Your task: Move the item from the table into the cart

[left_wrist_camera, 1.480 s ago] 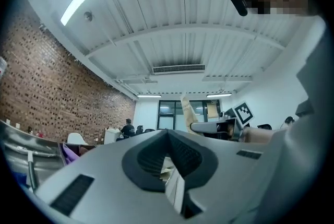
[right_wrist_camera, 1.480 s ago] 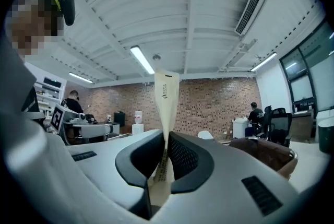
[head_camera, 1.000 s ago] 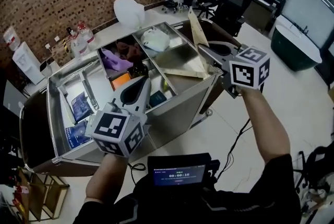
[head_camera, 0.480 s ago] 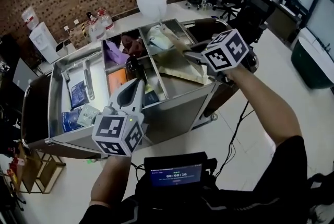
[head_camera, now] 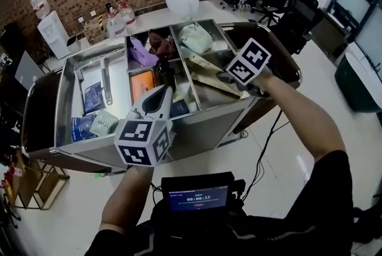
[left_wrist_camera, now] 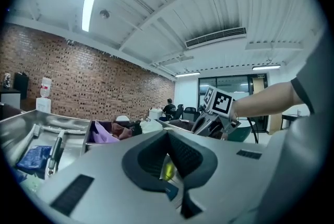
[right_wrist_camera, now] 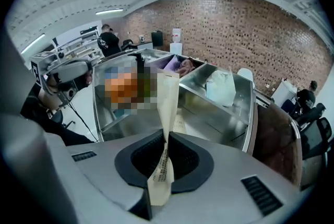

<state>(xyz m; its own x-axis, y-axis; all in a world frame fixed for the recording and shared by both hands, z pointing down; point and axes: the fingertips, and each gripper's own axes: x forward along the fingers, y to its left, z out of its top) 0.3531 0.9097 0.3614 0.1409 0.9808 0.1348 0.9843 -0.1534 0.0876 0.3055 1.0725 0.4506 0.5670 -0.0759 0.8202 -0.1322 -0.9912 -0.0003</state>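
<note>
Both jaw pairs closed: right gripper [right_wrist_camera: 158,189] clamps envelope [right_wrist_camera: 169,108], left gripper [left_wrist_camera: 181,200] empty; envelope's print I can't read, lower centre.

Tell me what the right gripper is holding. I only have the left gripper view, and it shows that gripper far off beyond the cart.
Observer: The right gripper is shut on a flat tan paper package, which its own view shows edge-on between the jaws.
Operator: Is the package over the cart?
Observer: Yes. The head view shows it slanting across the right-hand compartment of the cart. I can't tell whether it touches the bottom.
Operator: What lies in the compartment next to it?
Observer: In the head view, a flat orange item lies in the middle compartment, left of the package.
</note>
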